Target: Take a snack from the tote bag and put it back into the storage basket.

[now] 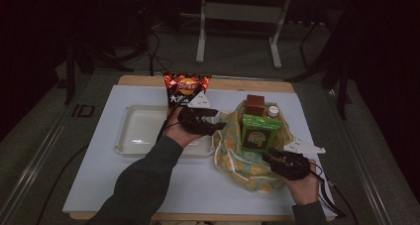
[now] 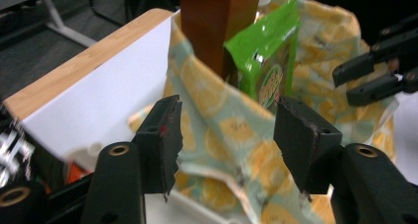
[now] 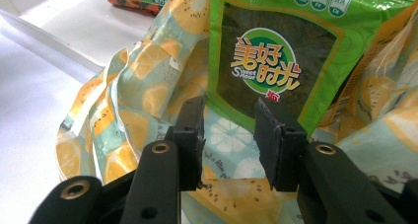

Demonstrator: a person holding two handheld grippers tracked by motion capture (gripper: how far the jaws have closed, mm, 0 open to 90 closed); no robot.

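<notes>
A lemon-print cloth bag (image 1: pixel 242 160) lies open at the right of the white mat. In it stand a green snack packet (image 1: pixel 260 131), a brown carton (image 1: pixel 256 103) and a white-capped bottle (image 1: pixel 273 110). My left gripper (image 1: pixel 217 119) hovers at the bag's left rim and points right, over the tray's edge. Its jaws are open, and the bag (image 2: pixel 231 130) lies just beyond them (image 2: pixel 226 123). My right gripper (image 1: pixel 269 155) is at the bag's near rim, open (image 3: pixel 229 135). The cloth and the green packet (image 3: pixel 266 51) are just ahead of it, and nothing is pressed between the pads.
A white tray (image 1: pixel 136 131) sits left of the bag. A dark chip bag (image 1: pixel 187 88) stands at the tray's far edge. The wooden table edge (image 1: pixel 148 80) runs along the back, and a metal stand (image 1: pixel 237 12) is on the floor beyond.
</notes>
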